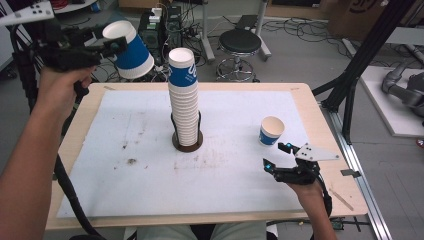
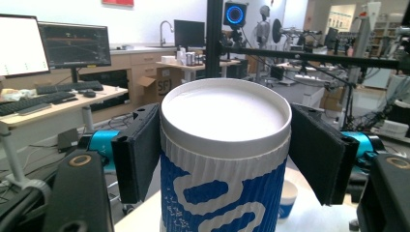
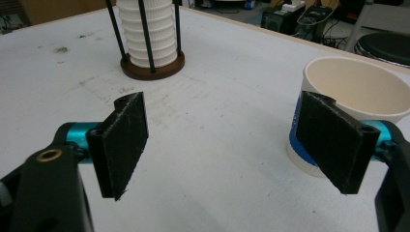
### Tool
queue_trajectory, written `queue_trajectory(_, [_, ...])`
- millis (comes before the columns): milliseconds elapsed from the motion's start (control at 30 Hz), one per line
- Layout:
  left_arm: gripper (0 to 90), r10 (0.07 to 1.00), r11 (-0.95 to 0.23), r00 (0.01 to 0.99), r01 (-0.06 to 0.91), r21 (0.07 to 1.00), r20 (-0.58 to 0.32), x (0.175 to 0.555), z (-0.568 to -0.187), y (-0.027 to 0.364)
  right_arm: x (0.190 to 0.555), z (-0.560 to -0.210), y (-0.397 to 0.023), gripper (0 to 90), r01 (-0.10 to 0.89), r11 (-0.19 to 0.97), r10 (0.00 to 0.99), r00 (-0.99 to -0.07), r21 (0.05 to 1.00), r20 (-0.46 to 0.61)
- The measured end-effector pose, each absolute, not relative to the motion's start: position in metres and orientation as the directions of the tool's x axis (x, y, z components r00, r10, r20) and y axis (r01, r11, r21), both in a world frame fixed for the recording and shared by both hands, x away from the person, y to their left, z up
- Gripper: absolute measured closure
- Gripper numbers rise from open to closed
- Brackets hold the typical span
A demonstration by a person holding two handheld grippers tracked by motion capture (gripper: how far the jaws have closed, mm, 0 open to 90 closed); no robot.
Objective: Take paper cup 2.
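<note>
Gripped between my left gripper's (image 1: 112,46) pads, a blue-and-white paper cup (image 2: 225,159) sits close to the lens, base toward it, held up beyond the far left corner of the table (image 1: 310,107), left of the cup stack (image 1: 184,100). It looks light, thin-walled and easy to crush; the ribbed sleeve gives friction, so a gentle squeeze across the sleeve should do. My right gripper (image 1: 276,156) rests with jaws wide apart and nothing between them, right of the stack, a single upright cup (image 3: 348,108) just beyond one pad.
</note>
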State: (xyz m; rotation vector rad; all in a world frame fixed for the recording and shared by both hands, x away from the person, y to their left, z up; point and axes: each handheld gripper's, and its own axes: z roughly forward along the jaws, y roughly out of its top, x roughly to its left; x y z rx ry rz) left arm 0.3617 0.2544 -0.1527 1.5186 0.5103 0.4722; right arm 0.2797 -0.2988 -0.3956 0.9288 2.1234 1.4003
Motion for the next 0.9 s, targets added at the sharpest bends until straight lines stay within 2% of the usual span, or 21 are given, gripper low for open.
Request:
queue_trajectory(367, [29.9, 0.567, -0.054, 0.824, 0.027, 0.998, 0.008, 0.346, -0.215, 0.254, 0.280, -0.397, -0.296, 20.0, 0.304, 0.264, 0.724, -0.690, 0.916, 0.020])
queue_trajectory(900, [29.9, 0.542, -0.052, 0.840, 0.068, 0.996, -0.029, 0.328, -0.288, 0.247, 0.283, -0.400, -0.292, 20.0, 0.309, 0.270, 0.719, -0.694, 0.912, 0.022])
